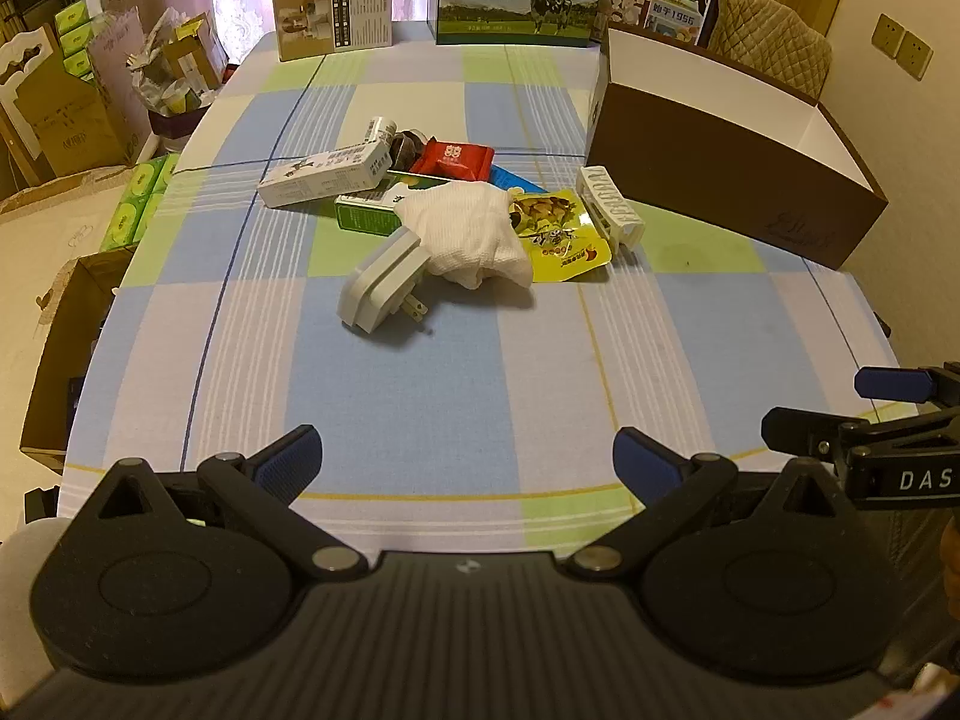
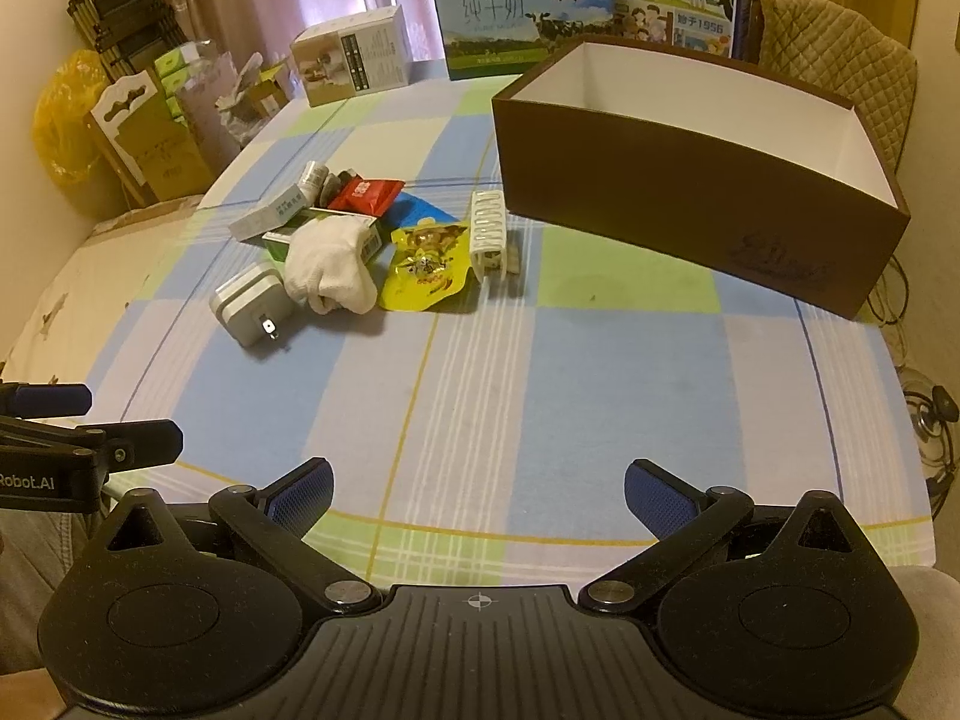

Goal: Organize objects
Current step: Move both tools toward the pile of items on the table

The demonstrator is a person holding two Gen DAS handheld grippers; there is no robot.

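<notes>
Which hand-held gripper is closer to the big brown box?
Right. The right hand-held gripper sits nearly below the brown box; the left hand-held gripper sits further left, facing the pile.

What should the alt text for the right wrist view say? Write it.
An open tool hovers over a checked tablecloth, facing a heap of small items: a grey plug adapter, white sock and yellow snack pouch. An open brown box stands right of them.

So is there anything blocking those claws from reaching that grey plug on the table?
Nothing visible. Both the left gripper and right gripper are open, and only bare checked tablecloth lies between them and the grey plug. A white cloth touches its far side.
</notes>
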